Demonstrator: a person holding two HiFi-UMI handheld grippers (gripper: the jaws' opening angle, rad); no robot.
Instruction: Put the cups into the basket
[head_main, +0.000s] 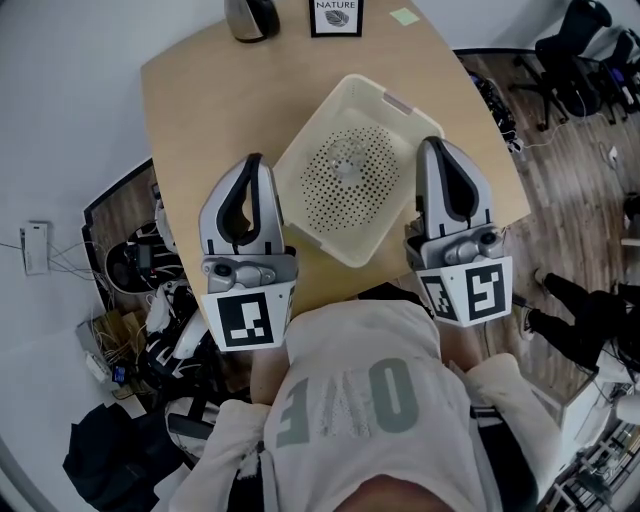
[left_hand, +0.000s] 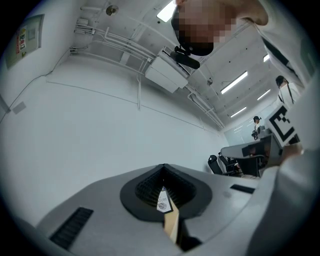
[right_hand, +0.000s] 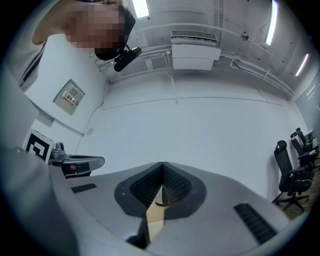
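A cream perforated basket (head_main: 305, 160) sits on the wooden table, and a clear cup-like thing (head_main: 345, 154) lies on its floor. At the table's far edge stands a shiny metal cup (head_main: 250, 18), cut off by the top of the head view. My left gripper (head_main: 254, 162) is held just left of the basket, its jaws together and holding nothing. At the basket's right corner my right gripper (head_main: 431, 146) is also shut and holds nothing. Both point up and away: the left gripper (left_hand: 164, 168) and right gripper (right_hand: 162, 165) face white wall and ceiling.
A framed card (head_main: 335, 17) and a green sticky note (head_main: 405, 15) lie at the table's (head_main: 200, 110) far edge. Cables and bags crowd the floor at the left. Office chairs (head_main: 575, 45) stand at the far right. My own torso fills the bottom of the head view.
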